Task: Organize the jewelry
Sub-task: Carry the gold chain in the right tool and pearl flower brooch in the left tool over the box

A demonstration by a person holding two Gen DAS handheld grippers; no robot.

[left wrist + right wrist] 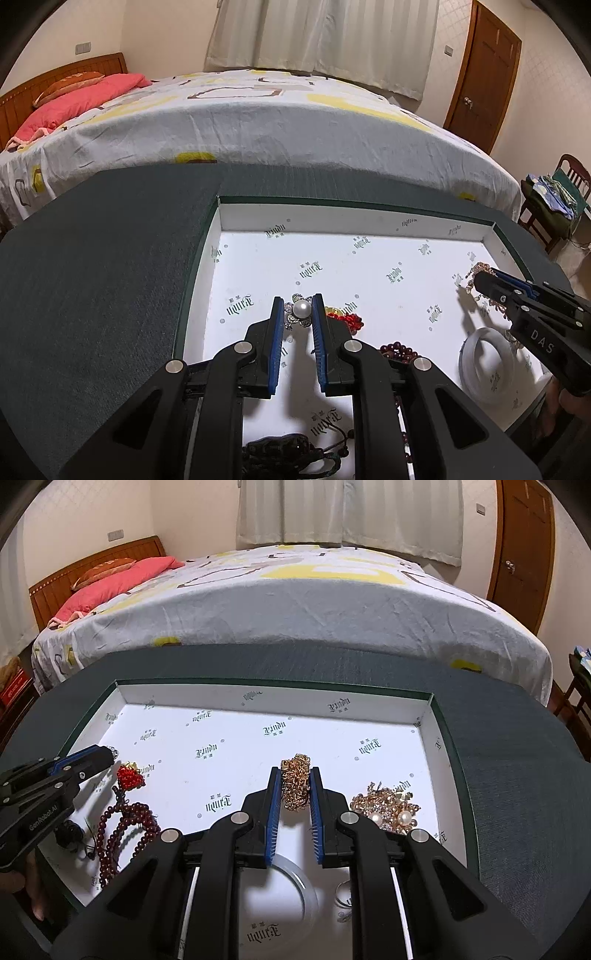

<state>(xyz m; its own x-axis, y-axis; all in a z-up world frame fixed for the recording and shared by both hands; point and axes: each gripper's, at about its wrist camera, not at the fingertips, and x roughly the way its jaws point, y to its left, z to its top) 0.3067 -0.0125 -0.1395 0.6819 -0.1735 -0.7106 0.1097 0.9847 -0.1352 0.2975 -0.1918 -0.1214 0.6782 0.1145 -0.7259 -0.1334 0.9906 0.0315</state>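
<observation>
Pearl and rhinestones are showing between the blue pads of the left tool [299, 308], which is pinching a pearl brooch [300, 309] right at its tips, over the white printed floor of the shallow tray [369, 218]. Just to the right of that tool, a red beaded charm [349, 320] is lying on the tray floor, with a dark red bead strand [400, 350] nearer the camera beside it.

Across the tray, the right tool [295, 786] is pinching a bunched gold chain [295, 786], its pads pressing on both sides of the bundle. A gold cluster with pearls [386, 808] is resting just beside its right finger, and a clear bangle [306, 890] is lying beneath the tool's body, partly hidden.

Both tools are angling downward into the tray, which is sitting on the dark green worktop [110, 258], with a bed [258, 125] behind it.
</observation>
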